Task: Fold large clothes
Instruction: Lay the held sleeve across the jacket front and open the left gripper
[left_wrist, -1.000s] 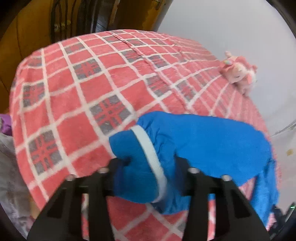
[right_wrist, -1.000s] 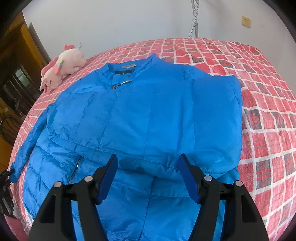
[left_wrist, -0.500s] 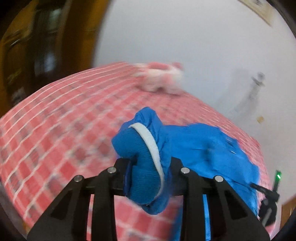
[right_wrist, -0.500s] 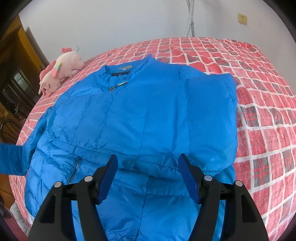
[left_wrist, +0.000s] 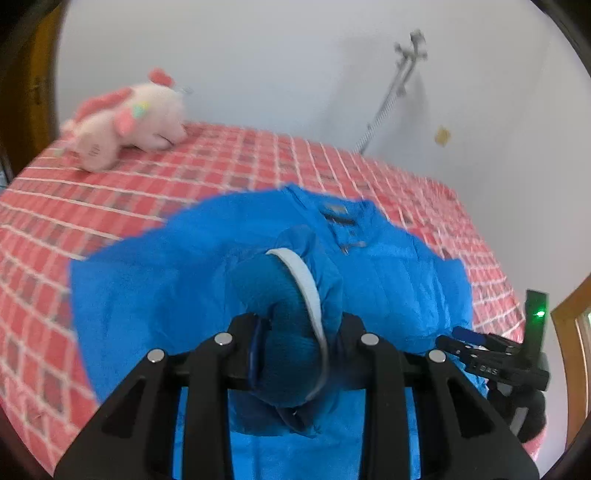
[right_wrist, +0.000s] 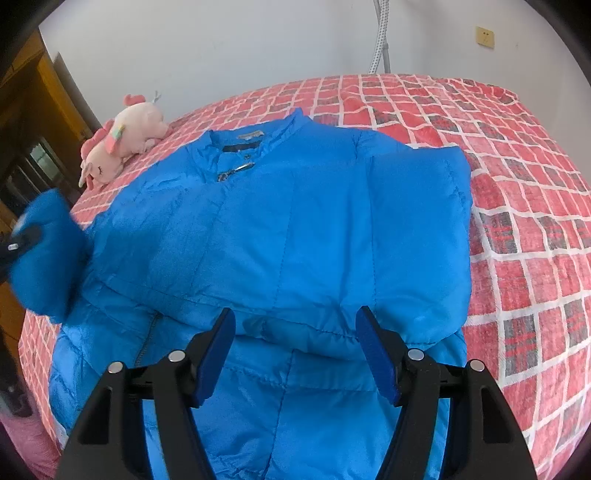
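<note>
Jacket (right_wrist: 280, 236) lay flat on the bed (right_wrist: 517, 192), collar toward 12 o'clock in the right view, its right-hand sleeve already folded across the chest. Toy (right_wrist: 118, 147) sat on the bed at about 10 o'clock, just off the shoulder.

Left claw (left_wrist: 295, 343) was clamped on the cuff (left_wrist: 288, 314), white trim band showing between the jaws, the cuff held up above the jacket body. My read: mid-fold, sleeve on its way across the front.

Right claw (right_wrist: 295, 354) stood wide open, nothing in it, poised over the lower front of the jacket and not touching cloth that I could see.

Risks as I judged them:
- Slick puffy shell. The cuff was bunched in the jaws, not pinched flat; it could slide out partway.
- Nothing pinned the body. A sleeve pull could drag the jacket and undo the folded sleeve.
- Setting the cuff down toward 3 o'clock could foul the right claw, visible low at 4 o'clock in the left view.
- Padding might spring the sleeve open once released.
</note>
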